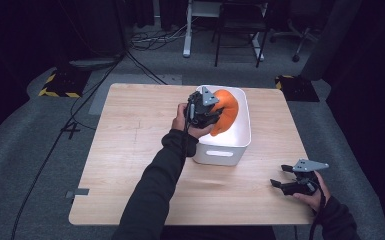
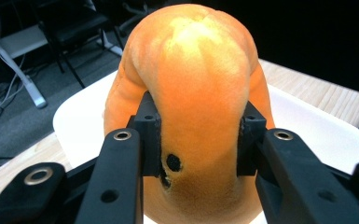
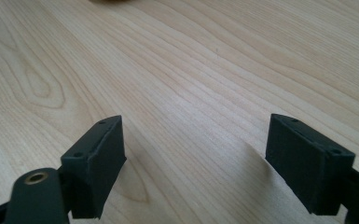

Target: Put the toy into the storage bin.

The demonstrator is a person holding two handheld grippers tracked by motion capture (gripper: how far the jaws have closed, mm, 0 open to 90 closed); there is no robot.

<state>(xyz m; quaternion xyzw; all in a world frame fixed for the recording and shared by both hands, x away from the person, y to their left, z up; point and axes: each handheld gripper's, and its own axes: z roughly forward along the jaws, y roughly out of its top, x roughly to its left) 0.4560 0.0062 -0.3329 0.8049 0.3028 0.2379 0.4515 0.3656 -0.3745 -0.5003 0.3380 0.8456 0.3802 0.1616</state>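
Note:
An orange plush toy (image 1: 226, 112) hangs over the white bin (image 1: 242, 138) near the middle of the table. My left gripper (image 1: 215, 114) is shut on it, its black jaws pressing both sides of the soft orange plush toy (image 2: 200, 93); the white bin (image 2: 307, 126) lies below it. My right gripper (image 1: 279, 176) rests at the table's front right corner, held by a hand. The right gripper (image 3: 193, 163) stands open a little above bare wood, nothing between its fingers (image 3: 98, 158).
The light wooden table (image 1: 130, 150) has free surface left of the bin and along the front. Beyond the far edge are grey floor, cables, a chair (image 1: 240, 25) and desk legs. Yellow-black striped floor plates (image 1: 62, 82) lie at both far corners.

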